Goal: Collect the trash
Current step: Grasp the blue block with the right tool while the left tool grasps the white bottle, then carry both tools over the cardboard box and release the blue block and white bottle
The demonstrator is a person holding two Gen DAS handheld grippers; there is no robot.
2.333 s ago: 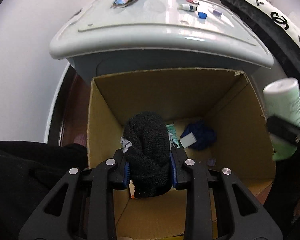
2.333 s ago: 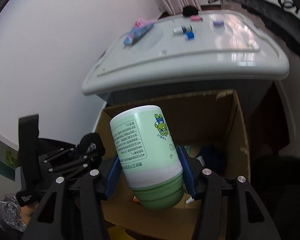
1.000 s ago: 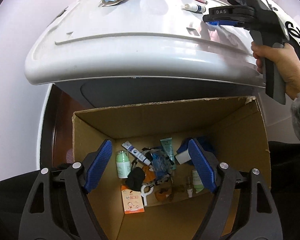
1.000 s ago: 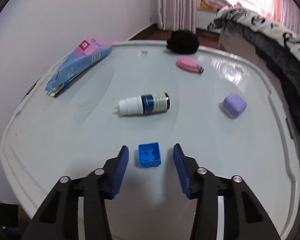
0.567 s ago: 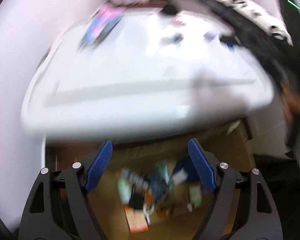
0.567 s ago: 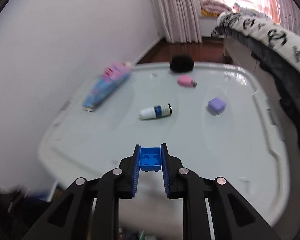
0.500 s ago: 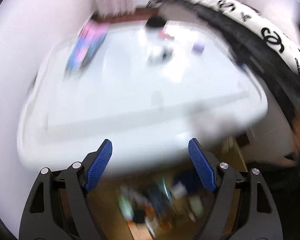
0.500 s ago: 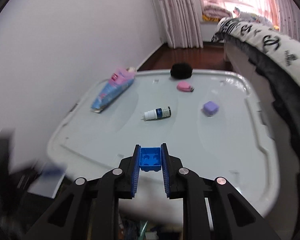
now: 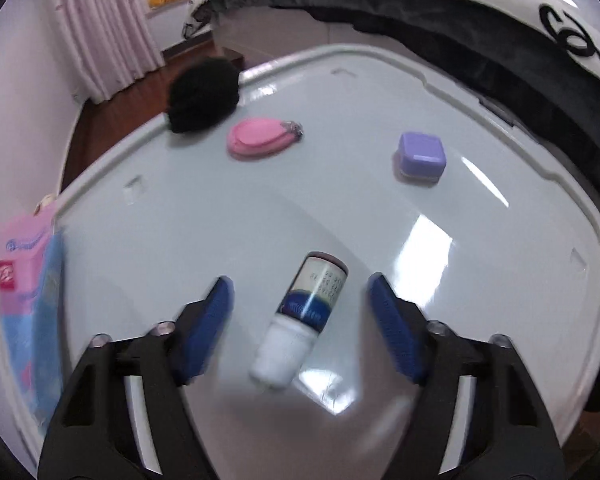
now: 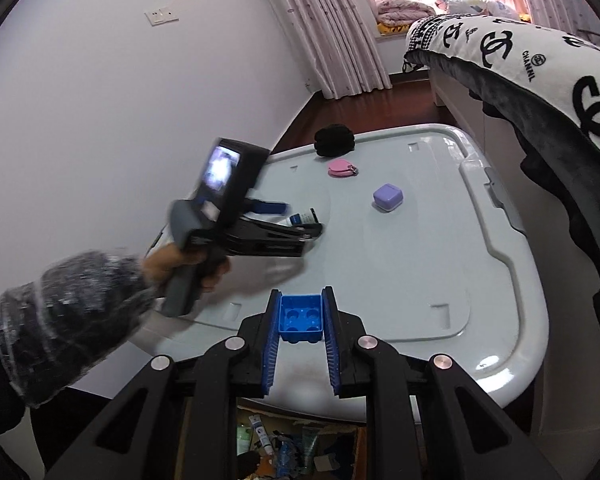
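Left gripper [image 9: 300,320]: jaws apart and just now closing in; the small bottle [image 9: 300,320] lies between the blue pads [image 9: 208,332], touched by neither; seen from the right wrist, a hand [image 10: 188,268] in a dark sleeve holds this tool low over the lid [image 10: 400,272]
Small bottle: on its side on the lid, white cap toward the gripper, dark end away; blue and white label
Right gripper [image 10: 300,320]: clamped on a blue block [image 10: 301,319], pads pressed to both its sides, studded hollows facing the camera; raised clear of the lid's near edge
Ahead of the left gripper: pink oval case [image 9: 260,138] beyond the bottle; black fuzzy ball [image 9: 204,94] further off, at the lid's far rim; purple square box [image 9: 421,156] ahead to the right
Left of the left gripper: pink and blue packet [image 9: 32,288] along the lid's edge
Below the right gripper: cardboard box [image 10: 360,448] under the lid's near edge, tubes and wrappers inside
Right of both: black and white patterned blanket [image 10: 540,64]
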